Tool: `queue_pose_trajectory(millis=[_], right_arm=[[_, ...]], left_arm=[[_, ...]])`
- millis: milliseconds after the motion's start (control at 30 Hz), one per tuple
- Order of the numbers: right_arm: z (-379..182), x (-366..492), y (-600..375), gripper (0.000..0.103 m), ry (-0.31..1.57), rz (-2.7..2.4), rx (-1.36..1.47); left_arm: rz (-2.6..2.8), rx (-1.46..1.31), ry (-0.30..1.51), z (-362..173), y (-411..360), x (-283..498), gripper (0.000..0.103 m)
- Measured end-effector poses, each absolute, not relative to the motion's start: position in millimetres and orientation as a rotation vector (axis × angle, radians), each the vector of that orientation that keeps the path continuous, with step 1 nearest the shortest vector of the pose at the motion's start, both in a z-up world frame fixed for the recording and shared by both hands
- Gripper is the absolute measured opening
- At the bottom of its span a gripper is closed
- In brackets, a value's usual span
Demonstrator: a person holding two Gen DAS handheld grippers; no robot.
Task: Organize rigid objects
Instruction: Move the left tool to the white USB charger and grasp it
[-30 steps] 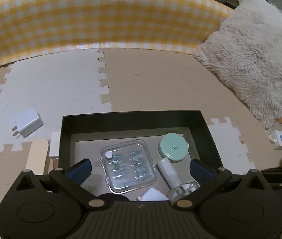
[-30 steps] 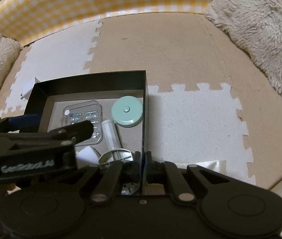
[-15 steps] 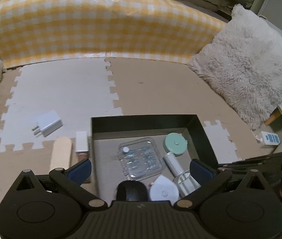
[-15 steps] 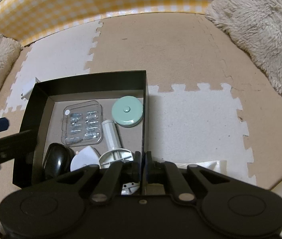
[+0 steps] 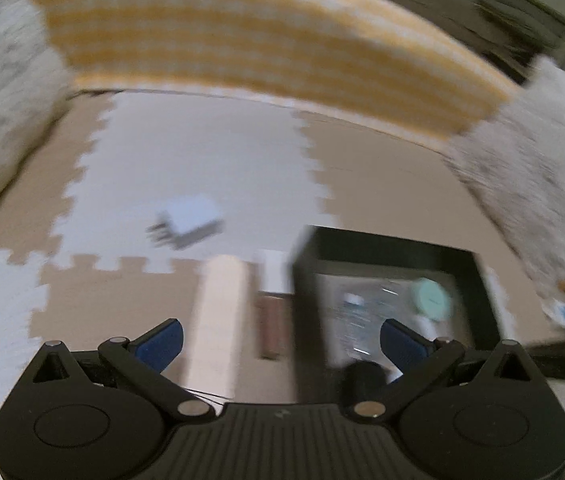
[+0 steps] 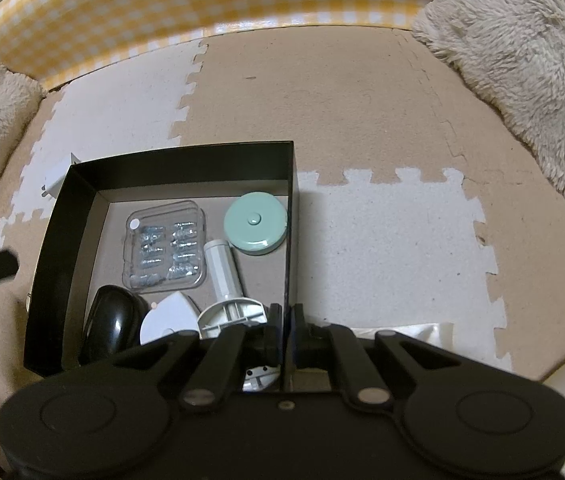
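Box wall (image 6: 289, 216) between right fingers (image 6: 272, 320)

Black box (image 6: 82, 200), mint round case (image 6: 254, 224), yellow-checked cushion (image 6: 202, 0).

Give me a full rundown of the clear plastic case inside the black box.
The clear plastic case is a flat, rounded-corner rectangle with a transparent lid and a white round sticker at one corner. Rows of small silvery metal parts show through it; what they are is too small to tell. It lies flat, closed, on the grey floor of the black box, in its far left part. It seems to touch the black mouse in front.
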State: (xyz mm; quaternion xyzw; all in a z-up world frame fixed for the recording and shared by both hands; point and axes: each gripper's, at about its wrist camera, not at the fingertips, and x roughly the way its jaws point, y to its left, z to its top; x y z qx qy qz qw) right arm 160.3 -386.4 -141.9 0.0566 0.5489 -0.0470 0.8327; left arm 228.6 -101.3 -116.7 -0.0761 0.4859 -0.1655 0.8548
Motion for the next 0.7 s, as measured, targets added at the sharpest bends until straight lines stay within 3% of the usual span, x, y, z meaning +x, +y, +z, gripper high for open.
queue_pose_trajectory(millis=[233, 700], right_arm=[[-142.1, 160.3, -386.3, 0.004, 1.163, -0.096, 0.111], [-141.9, 160.7, -386.0, 0.005, 1.162, -0.092, 0.119]], left_arm=[[-0.17, -0.32, 1.074, -149.7, -68.0, 272.7, 0.103], [0.065, -0.394, 1.019, -176.9, -74.2, 334.3, 0.103]])
